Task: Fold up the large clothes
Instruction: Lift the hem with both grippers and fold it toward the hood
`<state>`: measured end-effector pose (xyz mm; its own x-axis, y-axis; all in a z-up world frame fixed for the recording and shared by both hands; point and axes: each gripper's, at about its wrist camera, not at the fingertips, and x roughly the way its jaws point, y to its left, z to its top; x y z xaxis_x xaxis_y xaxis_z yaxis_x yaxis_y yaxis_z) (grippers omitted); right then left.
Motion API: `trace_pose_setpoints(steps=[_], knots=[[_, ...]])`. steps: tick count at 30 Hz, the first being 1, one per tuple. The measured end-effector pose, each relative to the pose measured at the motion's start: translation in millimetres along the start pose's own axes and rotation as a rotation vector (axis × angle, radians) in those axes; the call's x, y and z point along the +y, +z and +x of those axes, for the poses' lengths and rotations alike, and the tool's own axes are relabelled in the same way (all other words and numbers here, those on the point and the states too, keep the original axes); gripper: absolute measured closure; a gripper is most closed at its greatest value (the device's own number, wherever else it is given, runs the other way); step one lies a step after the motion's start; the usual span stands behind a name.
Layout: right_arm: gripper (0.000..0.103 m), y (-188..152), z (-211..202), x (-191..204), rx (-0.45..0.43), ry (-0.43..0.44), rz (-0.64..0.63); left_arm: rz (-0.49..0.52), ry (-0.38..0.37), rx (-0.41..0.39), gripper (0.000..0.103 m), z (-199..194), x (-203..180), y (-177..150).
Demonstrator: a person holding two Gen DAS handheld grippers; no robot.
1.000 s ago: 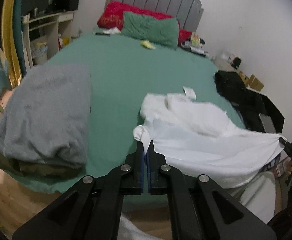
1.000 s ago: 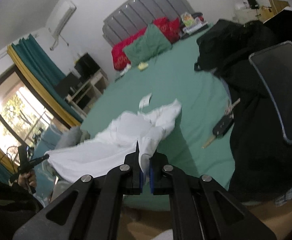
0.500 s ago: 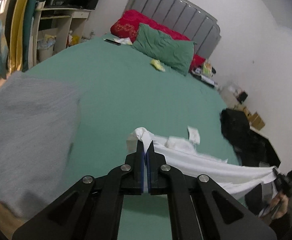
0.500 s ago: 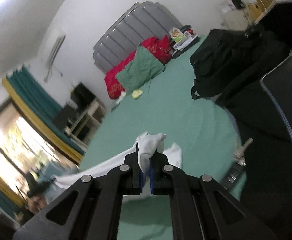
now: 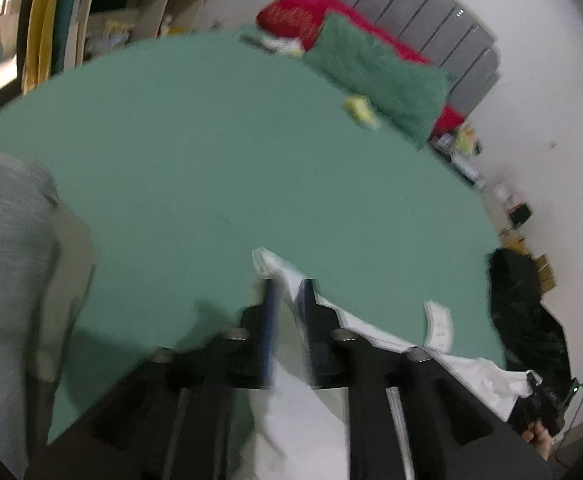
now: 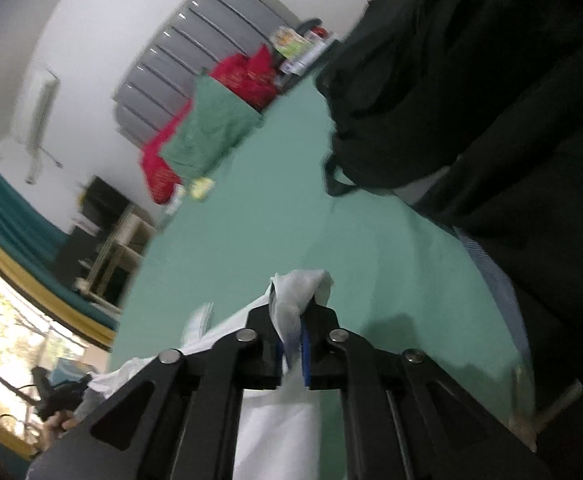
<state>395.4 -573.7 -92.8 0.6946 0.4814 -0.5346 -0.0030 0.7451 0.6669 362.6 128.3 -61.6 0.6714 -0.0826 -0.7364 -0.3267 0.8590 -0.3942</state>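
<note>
While the left gripper is parting its fingers around a white shirt corner, the right gripper is clamping the other corner; cloth is stretching between them, just above the green bed ahead. Folding looks barely begun, creases all remaining.

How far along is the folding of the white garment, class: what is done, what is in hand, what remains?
Done: a folded grey garment lies at the green bed's left edge. In hand: the left hand-held gripper and the right hand-held gripper each have a corner of the white cotton garment between their fingers, its edge stretched between them above the bed. The left jaws look slightly parted, though blurred. Left: no fold shows in it yet.
</note>
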Motion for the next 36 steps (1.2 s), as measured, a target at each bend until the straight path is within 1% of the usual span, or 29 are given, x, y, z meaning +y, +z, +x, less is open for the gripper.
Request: trace_pose_setpoints(steps=[1,2,3,4,6,7,8,9,10,12,13,14,15,16,17,18,19,20,21,22,24,26,28,31,33,35,36], knots=[[0.069,-1,7,-3,0.003,-0.033,-0.003,-0.013,0.015,0.007,0.038,9,7,-2],[0.055,-4,13,-7,-0.006,-0.084,0.002,-0.023,0.019,0.007,0.033,11,12,-3],[0.027,-6,14,-10,-0.012,-0.104,0.009,-0.034,0.016,0.004,0.032,12,18,-7],[0.015,-10,10,-14,-0.023,-0.114,0.023,-0.032,0.014,0.006,0.032,11,21,-10],[0.015,-18,-1,-15,-0.024,-0.086,0.033,-0.003,0.015,0.025,0.032,8,23,-22],[0.015,-25,-10,-13,-0.015,-0.076,0.027,0.03,0.008,0.045,0.032,4,22,-34],[0.015,-34,-21,-9,-0.015,-0.073,0.015,0.049,0.002,0.056,0.032,1,21,-39],[0.015,-44,-31,-6,-0.022,-0.063,0.009,0.082,-0.007,0.07,0.032,-3,19,-52],[0.015,-57,-42,-3,-0.022,-0.04,0.004,0.111,-0.01,0.084,0.032,-5,16,-62],[0.015,-85,-54,4,0.019,0.01,-0.011,0.196,-0.004,0.139,0.031,-3,8,-91],[0.015,-97,-56,7,0.043,0.03,-0.013,0.239,0.012,0.172,0.031,2,5,-105],[0.015,-113,-54,10,0.092,0.066,-0.012,0.269,0.031,0.201,0.031,9,2,-116],[0.015,-123,-50,12,0.124,0.084,-0.011,0.293,0.047,0.233,0.032,15,0,-128],[0.017,-133,-44,15,0.167,0.095,-0.018,0.311,0.055,0.236,0.032,14,2,-139],[0.023,-145,-34,19,0.221,0.102,-0.035,0.358,0.067,0.181,0.035,7,-2,-147],[0.052,-152,-27,20,0.251,0.103,-0.045,0.372,0.047,0.178,0.065,5,-5,-151],[0.09,-158,-23,21,0.269,0.092,-0.056,0.356,0.018,0.208,0.092,5,-5,-154],[0.091,-164,-19,19,0.295,0.088,-0.056,0.335,0.02,0.213,0.092,2,-4,-154],[0.091,-166,-21,17,0.293,0.095,-0.045,0.309,0.029,0.205,0.094,-4,-3,-155],[0.092,-166,-26,17,0.281,0.098,-0.041,0.297,0.032,0.199,0.095,-11,-3,-155],[0.093,-163,-42,25,0.253,0.09,-0.075,0.273,0.031,0.178,0.095,-32,-2,-155],[0.093,-164,-60,32,0.24,0.088,-0.101,0.28,0.032,0.169,0.095,-53,-2,-159],[0.093,-170,-75,36,0.243,0.078,-0.122,0.298,0.044,0.176,0.095,-76,-1,-170],[0.093,-187,-101,30,0.249,0.076,-0.106,0.274,0.046,0.229,0.094,-97,8,-190],[0.093,-200,-112,27,0.258,0.065,-0.087,0.243,0.047,0.287,0.093,-106,21,-212],[0.093,-213,-118,23,0.282,0.046,-0.06,0.229,0.054,0.359,0.087,-112,32,-231],[0.091,-217,-118,22,0.294,0.037,-0.053,0.231,0.063,0.374,0.078,-113,36,-235]])
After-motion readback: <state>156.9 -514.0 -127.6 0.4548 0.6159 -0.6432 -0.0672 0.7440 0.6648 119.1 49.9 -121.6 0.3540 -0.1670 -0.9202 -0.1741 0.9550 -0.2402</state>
